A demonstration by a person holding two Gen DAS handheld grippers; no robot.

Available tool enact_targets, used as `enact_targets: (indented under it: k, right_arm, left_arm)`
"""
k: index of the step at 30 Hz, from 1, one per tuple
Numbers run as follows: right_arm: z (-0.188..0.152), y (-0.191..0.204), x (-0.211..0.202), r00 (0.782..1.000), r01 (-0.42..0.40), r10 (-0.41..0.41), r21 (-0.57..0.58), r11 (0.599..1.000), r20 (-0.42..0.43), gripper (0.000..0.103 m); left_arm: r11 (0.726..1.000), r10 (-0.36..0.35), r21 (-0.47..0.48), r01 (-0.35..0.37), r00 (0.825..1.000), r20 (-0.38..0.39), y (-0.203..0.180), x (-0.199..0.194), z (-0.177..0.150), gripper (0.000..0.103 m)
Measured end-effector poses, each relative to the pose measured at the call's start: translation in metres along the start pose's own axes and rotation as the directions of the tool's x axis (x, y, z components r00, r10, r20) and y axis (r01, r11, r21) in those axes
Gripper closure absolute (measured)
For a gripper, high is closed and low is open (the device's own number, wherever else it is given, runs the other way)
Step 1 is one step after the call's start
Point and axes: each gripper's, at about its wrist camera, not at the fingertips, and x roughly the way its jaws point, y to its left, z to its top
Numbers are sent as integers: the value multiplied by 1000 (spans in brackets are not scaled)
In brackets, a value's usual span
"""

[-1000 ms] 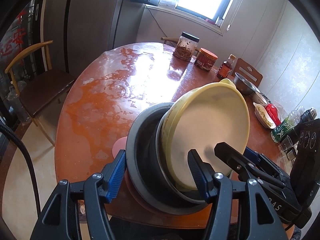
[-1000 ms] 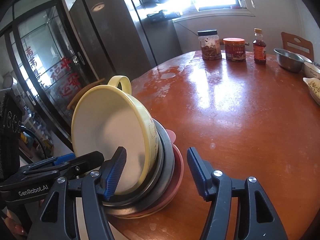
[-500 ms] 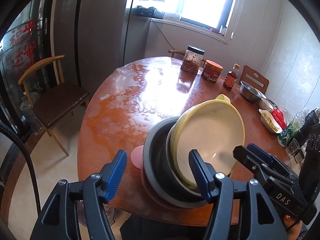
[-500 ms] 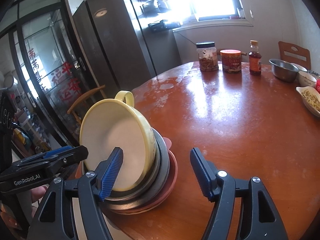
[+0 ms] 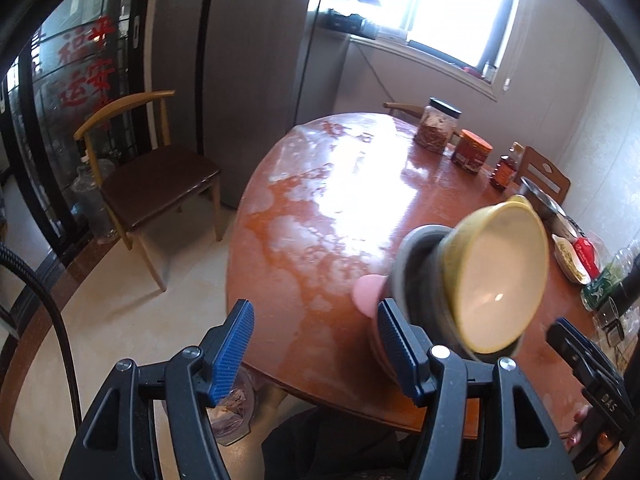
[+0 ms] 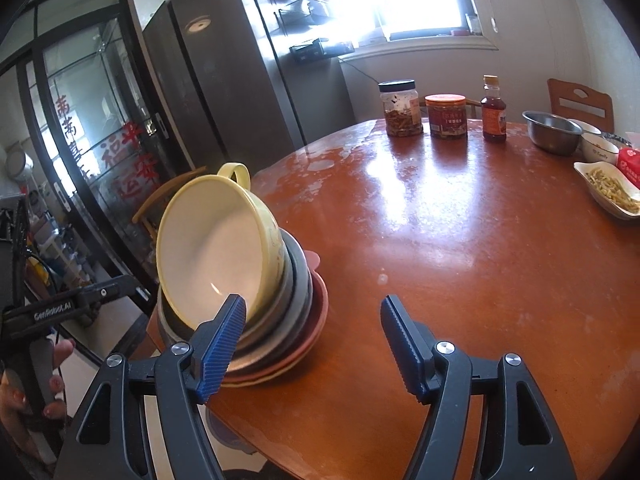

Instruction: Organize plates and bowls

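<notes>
A stack stands at the near edge of the round wooden table (image 6: 460, 240): a yellow bowl with a loop handle (image 6: 212, 248) on dark grey bowls (image 6: 298, 280) on pink plates (image 6: 308, 340). The stack also shows in the left wrist view, yellow bowl (image 5: 500, 276) on grey bowl (image 5: 416, 276), pink plate (image 5: 366, 294) behind. My left gripper (image 5: 316, 350) is open and empty, left of the stack and back from it. My right gripper (image 6: 312, 344) is open and empty, its left finger in front of the stack's near side.
Two jars (image 6: 400, 108), a sauce bottle (image 6: 493, 110), a steel bowl (image 6: 552, 130), a white bowl (image 6: 598, 148) and a dish of food (image 6: 608, 190) stand along the table's far and right side. A wooden chair (image 5: 148, 184) stands left of the table.
Both grippers have drawn back and up from the stack, the left one also swinging left. The stack has stayed in place on the table edge.
</notes>
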Motion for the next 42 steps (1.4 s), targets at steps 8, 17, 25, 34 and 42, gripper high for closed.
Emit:
enact_targets:
  k: [8,17,25,34,42]
  right_arm:
    - [-15,-1,3,999,-11,11,-17,1000,-40,32]
    - [-19,4,15,996,-35,31,-49,998,-80,32]
    - [-21,0,23,994,-40,35,-45,998,-106,32]
    - [-22,-37,7,996,17,-17,10,1000,-82,32]
    - [-26,-74,-9,996,68,-64,65,996,-65,32]
  left_arm:
    - [1000,-21,-11,20,998,-60,17,38,13,39]
    - [995,-93,34,98,987,-133,0,77,16,39]
    - [986,-121,92,136,981,-151,-30,84,13,39]
    - [973,-121,177,150,979,-163,-89,96,10,40]
    - [960,-115,234,153,979,-170,-138,104,8,40]
